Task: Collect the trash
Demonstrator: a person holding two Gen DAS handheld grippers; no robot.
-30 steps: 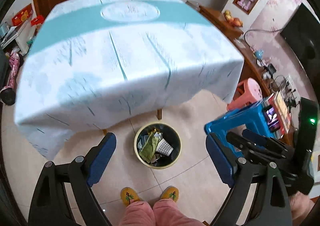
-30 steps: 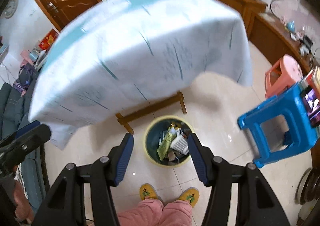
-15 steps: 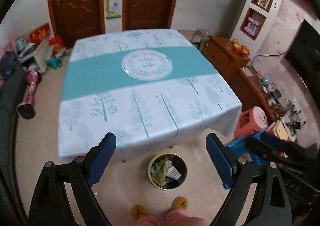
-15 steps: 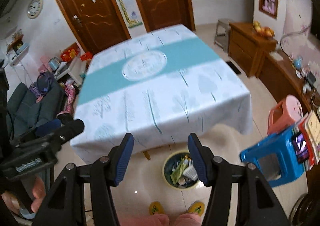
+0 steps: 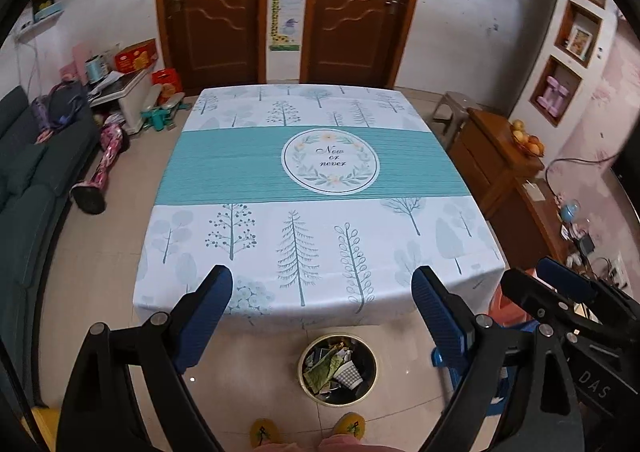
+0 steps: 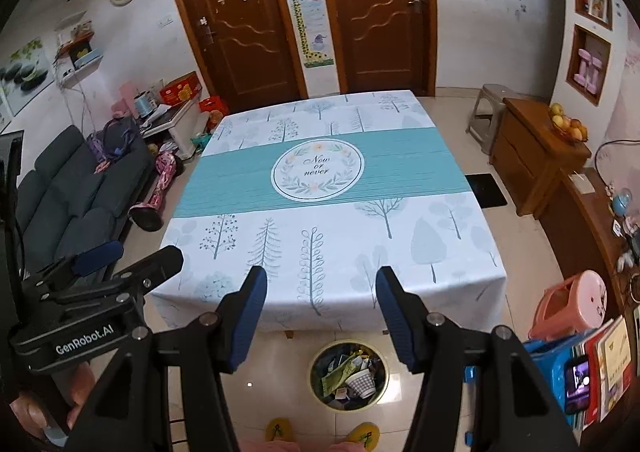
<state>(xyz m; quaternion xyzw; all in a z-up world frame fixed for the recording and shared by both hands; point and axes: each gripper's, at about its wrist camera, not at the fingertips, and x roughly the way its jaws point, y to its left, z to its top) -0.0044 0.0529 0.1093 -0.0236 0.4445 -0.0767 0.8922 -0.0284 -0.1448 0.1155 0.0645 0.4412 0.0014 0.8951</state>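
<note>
A round yellow-rimmed trash bin (image 5: pixel 338 370) (image 6: pixel 349 375) full of wrappers and paper scraps stands on the tiled floor just before the table's near edge. The table (image 5: pixel 320 211) (image 6: pixel 332 211) wears a white and teal tree-print cloth, and no trash shows on it. My left gripper (image 5: pixel 322 292) hangs open above the table's near edge, nothing between its blue pads. My right gripper (image 6: pixel 321 292) is open too, narrower, and empty. Each gripper shows in the other's view: the right gripper (image 5: pixel 560 292) and the left gripper (image 6: pixel 100 272), with a hand (image 6: pixel 60 408) on its handle.
Yellow slippers (image 5: pixel 308 430) mark the person's feet behind the bin. A blue stool (image 6: pixel 560 372) and a pink stool (image 6: pixel 576 304) stand at right by wooden cabinets (image 5: pixel 500 163). A dark sofa (image 6: pixel 68 203) lines the left wall. Two brown doors (image 5: pixel 280 7) close the far side.
Both grippers rose and tilted upward, so the whole tabletop and the far doors came into view and the bin slid toward the bottom edge. Neither gripper's jaws changed.
</note>
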